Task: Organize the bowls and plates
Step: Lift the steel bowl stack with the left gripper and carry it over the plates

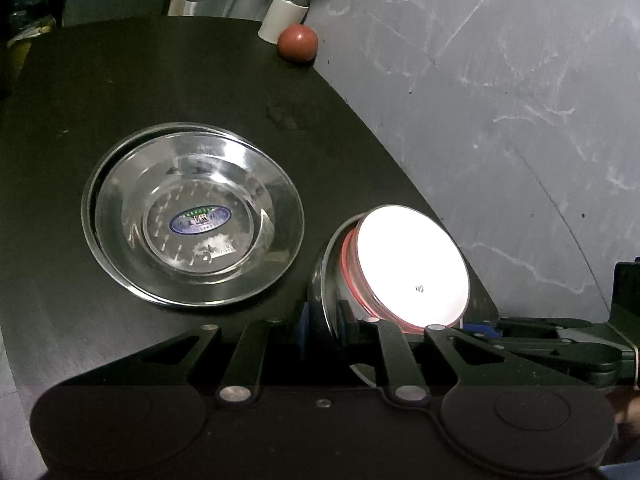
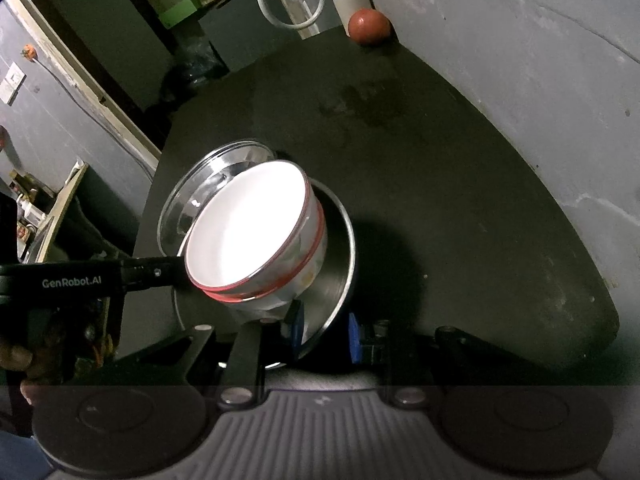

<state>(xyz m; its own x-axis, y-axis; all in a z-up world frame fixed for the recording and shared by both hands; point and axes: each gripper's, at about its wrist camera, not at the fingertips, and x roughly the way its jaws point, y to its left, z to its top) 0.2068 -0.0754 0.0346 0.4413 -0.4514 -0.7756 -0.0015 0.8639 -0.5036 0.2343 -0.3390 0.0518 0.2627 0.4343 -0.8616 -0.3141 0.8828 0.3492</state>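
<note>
2 white bowls (image 2: 256,228), 3 steel plates (image 1: 192,216)

Open dark tabletop (image 1: 120,80) fills the upper left of the left wrist view; nothing stands between the near edge and the far rim there. Stacked steel plates (image 1: 192,216) occupy centre left. Red ball (image 1: 298,43) and white cylinder (image 1: 282,16) sit touching the grey wall (image 1: 500,100) at the top, closing that corner. In the right wrist view, bare tabletop spreads right of the tilted plate (image 2: 336,248) to the wall. Left side blocked by the left gripper (image 2: 160,270).
</note>
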